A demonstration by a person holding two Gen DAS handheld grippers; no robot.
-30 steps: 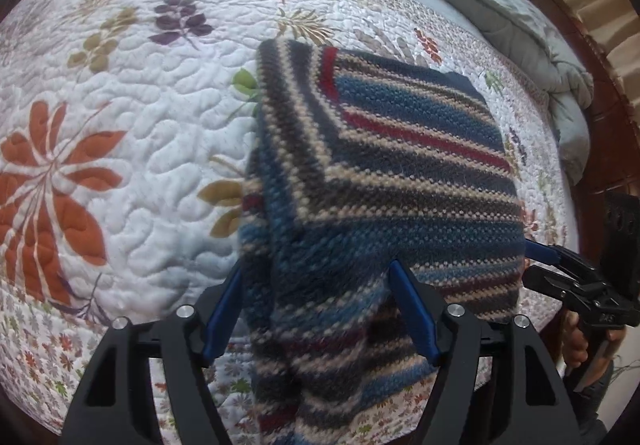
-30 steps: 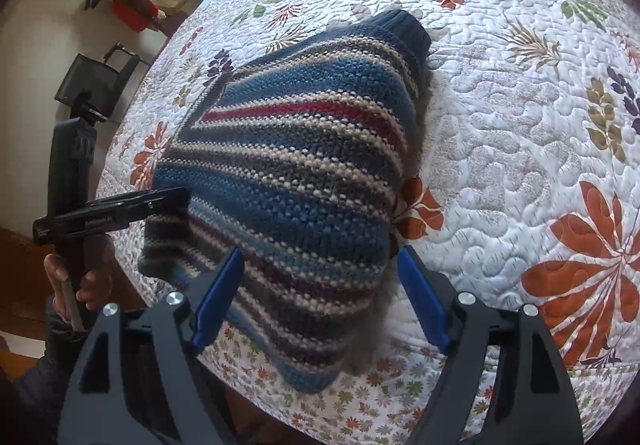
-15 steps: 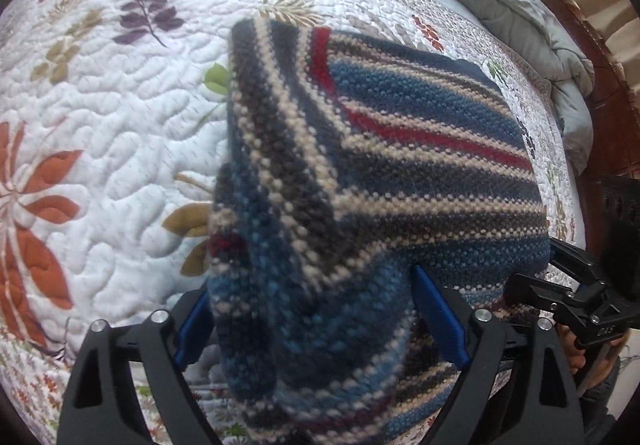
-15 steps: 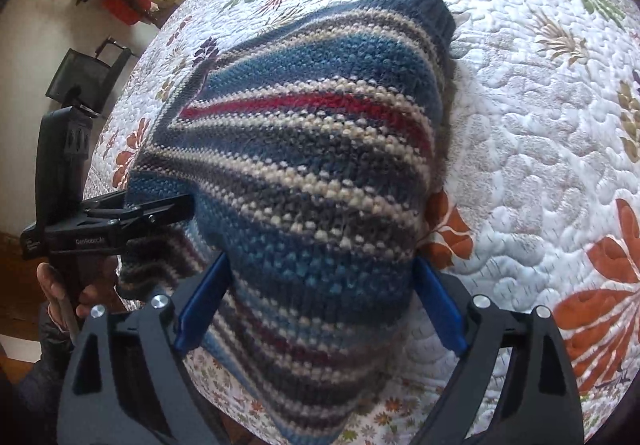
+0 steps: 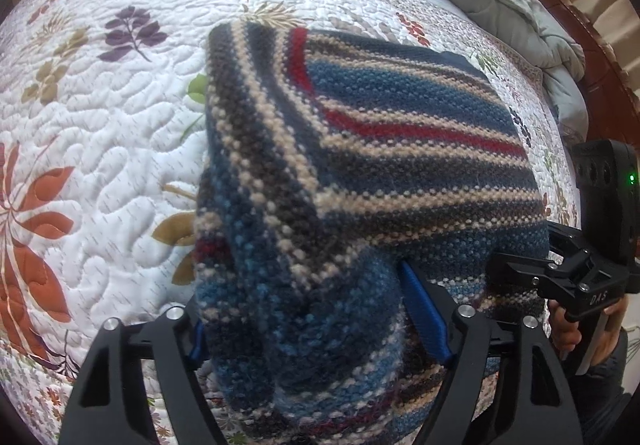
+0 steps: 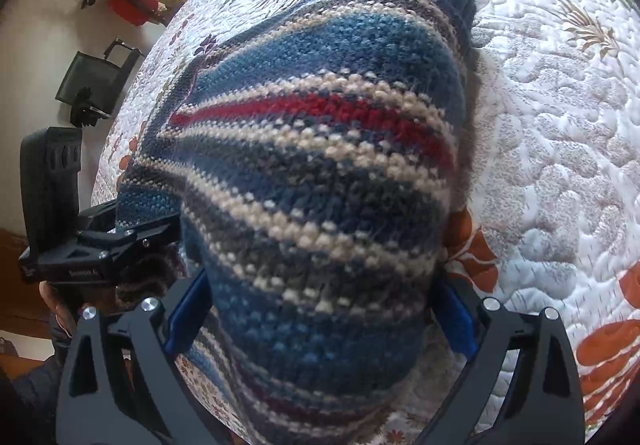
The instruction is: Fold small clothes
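Chunky striped knit sweater (image 5: 400, 173) bunched on puffy quilted floral bedspread (image 5: 100, 125)

A white floral quilted bed (image 5: 120, 133) carries a striped knitted sweater (image 5: 400, 165).

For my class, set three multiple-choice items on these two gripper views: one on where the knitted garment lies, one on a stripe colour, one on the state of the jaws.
1. Where does the striped sweater lie?
A. on a floral quilt
B. on a wooden floor
C. in a basket

2. Which stripe colour stands out brightest on the sweater?
A. yellow
B. red
C. green

3. How do the jaws of the left gripper and right gripper stand?
A. both pinched flat together
B. both wide, with knit between them
C. both wide, with nothing between them

Answers:
1 A, the white quilt with printed leaves surrounds it.
2 B, a red band crosses the knit.
3 B, the blue pads flank bunched fabric in each view.
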